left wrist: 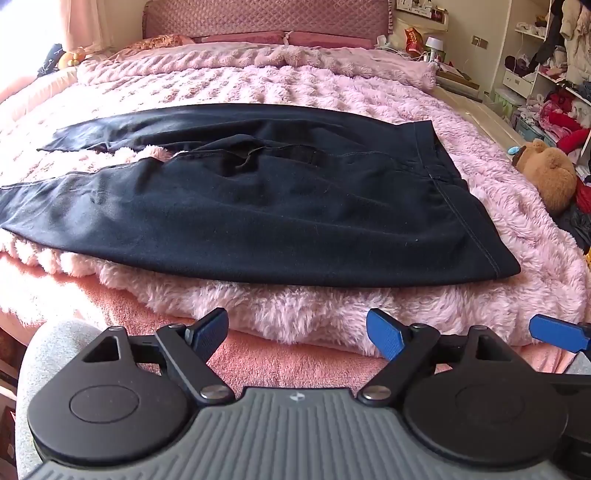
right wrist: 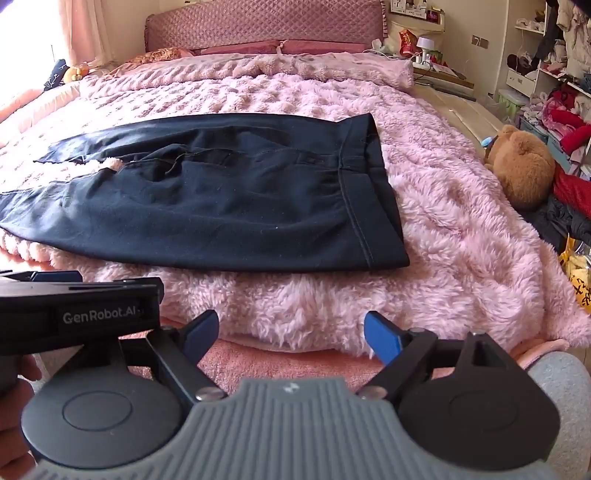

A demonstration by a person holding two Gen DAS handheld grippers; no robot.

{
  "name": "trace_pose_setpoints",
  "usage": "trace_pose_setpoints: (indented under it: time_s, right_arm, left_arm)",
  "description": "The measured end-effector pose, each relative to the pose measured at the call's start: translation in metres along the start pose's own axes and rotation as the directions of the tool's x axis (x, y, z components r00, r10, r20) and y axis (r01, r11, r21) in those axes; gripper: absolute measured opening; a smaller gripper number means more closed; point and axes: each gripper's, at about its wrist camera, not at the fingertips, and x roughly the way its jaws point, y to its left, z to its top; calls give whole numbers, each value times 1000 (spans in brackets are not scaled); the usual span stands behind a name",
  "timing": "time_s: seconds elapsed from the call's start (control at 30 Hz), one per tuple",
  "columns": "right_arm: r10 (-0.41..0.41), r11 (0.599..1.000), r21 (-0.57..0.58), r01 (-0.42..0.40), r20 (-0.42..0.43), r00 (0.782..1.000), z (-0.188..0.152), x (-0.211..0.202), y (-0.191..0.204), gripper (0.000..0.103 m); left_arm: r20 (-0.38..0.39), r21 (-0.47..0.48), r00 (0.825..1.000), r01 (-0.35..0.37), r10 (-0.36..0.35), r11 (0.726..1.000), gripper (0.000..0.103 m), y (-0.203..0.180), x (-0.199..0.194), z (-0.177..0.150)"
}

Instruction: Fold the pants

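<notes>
A lived-in home bedroom: a wide bed (left wrist: pixel 110 302) under a fluffy pink blanket (left wrist: pixel 295 85), backed by a quilted pink headboard (left wrist: pixel 266 18) and pillows (left wrist: pixel 325 38). A brown teddy bear (right wrist: pixel 521 166) lies at the bedside, open shelves (right wrist: pixel 554 70) overflow with clothes, and a curtained window (right wrist: pixel 77 26) admits daylight.

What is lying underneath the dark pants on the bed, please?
The pants lie flat on a fluffy pink blanket, which shows all around them and through the gap between the legs. Whatever sits directly beneath the fabric is covered, so I cannot tell.
</notes>
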Motion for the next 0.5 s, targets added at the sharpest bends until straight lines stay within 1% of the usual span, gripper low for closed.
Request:
trace_pose_setpoints:
  time_s: [0.17,0.5]
  right_arm:
    - [-18,1000,-10,18,2,1000,0,1,4,82]
    - [-7,1000,18,7,-28,1000,-2,10,0,82]
  left_arm:
    - [-2,-2,1000,-7,7,1000,99,-1,2,-1]
    - [-14,-5,1000,-11,11,1000,99,-2,6,-3]
